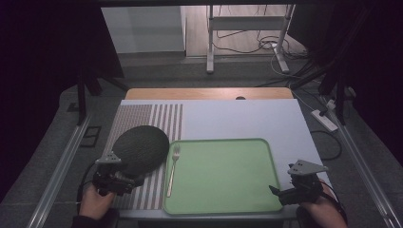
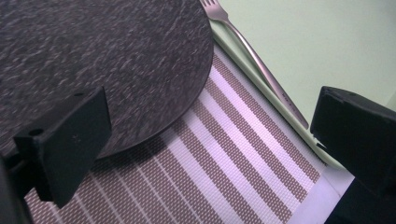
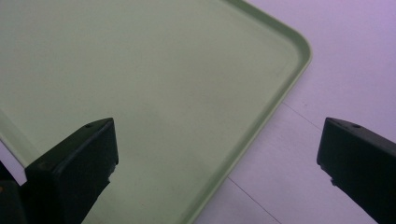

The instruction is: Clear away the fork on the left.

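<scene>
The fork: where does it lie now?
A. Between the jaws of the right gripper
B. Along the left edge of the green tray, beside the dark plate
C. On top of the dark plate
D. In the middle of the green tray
B: the fork lies along the left rim of the tray, tines away from the person, with the plate just to its left on the striped mat.

**Item Count: Table Surface**

One dark round plate (image 1: pixel 141 148) at near left. One fork (image 1: pixel 172 170) just right of it. One green tray (image 1: pixel 221 209) at near centre. One striped placemat (image 1: pixel 142 116) at left. Two grippers: left gripper (image 1: pixel 135 179), right gripper (image 1: pixel 275 192).
</scene>
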Motion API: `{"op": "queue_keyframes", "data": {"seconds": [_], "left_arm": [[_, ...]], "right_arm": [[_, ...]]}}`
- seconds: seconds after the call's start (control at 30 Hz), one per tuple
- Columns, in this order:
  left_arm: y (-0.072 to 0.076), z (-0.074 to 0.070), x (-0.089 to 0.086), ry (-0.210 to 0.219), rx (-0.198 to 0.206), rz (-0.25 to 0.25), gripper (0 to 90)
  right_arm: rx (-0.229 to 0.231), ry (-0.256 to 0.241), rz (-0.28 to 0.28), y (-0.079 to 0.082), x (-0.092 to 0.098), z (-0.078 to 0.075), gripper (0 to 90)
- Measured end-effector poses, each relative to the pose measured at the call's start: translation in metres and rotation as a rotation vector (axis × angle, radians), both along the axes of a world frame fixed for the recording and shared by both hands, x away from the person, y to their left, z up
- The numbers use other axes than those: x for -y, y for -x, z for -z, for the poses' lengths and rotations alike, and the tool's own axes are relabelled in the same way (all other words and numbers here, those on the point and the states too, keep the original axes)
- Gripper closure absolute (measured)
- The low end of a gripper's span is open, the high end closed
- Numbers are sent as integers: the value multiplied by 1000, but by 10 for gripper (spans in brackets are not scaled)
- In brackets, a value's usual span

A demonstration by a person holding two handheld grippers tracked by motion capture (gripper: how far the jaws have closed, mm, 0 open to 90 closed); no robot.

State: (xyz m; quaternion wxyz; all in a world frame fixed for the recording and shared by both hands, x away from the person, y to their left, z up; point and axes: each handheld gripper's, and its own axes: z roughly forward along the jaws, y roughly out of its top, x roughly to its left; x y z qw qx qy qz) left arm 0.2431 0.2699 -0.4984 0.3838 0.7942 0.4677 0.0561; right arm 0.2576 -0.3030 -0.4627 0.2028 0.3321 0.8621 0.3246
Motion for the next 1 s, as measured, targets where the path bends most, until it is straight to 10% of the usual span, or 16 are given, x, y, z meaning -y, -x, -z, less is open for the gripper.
{"op": "queue_keyframes", "data": {"seconds": [1.0], "left_arm": [[20,-3,-13,-96,18,-43,0]], "right_arm": [[-2,2,7,0,0,0,0]]}}
